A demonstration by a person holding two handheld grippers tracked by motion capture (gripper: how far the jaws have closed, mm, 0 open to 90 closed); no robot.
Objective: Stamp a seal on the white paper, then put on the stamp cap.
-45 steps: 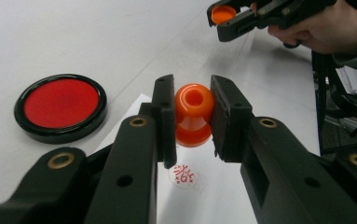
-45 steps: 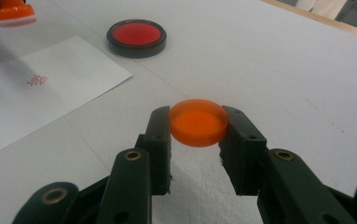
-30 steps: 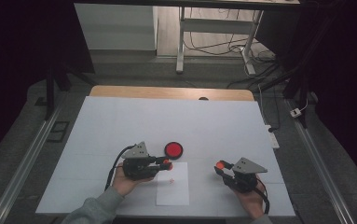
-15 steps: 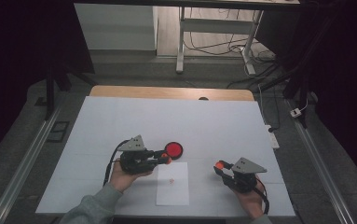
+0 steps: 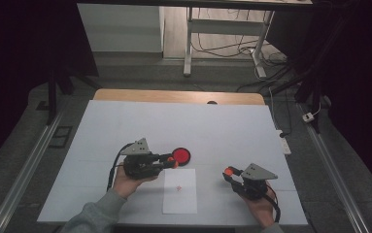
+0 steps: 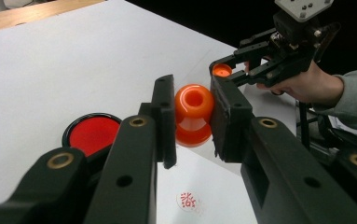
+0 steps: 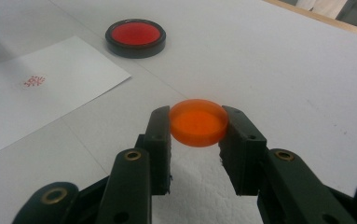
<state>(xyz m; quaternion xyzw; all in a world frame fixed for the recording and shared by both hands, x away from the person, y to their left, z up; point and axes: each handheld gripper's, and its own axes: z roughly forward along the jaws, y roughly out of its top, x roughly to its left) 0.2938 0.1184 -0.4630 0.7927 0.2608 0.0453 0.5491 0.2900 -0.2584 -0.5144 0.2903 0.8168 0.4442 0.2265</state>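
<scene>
Stamp (image 6: 194, 114) — glossy orange, clamped in left gripper (image 6: 192, 119) above the white table (image 5: 222, 126) in a dim room; right gripper (image 7: 198, 128) pinched what looked like its cap (image 7: 198, 122).

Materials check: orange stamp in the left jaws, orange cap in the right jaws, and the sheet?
Orange stamp: likely glossy moulded plastic, going by the bright highlights and smooth rounded form. Orange cap: probably translucent plastic with a duller finish; its rim glows and the face is evenly lit. Sheet: thin matte white paper, lying flat, with a red imprint on it.
</scene>
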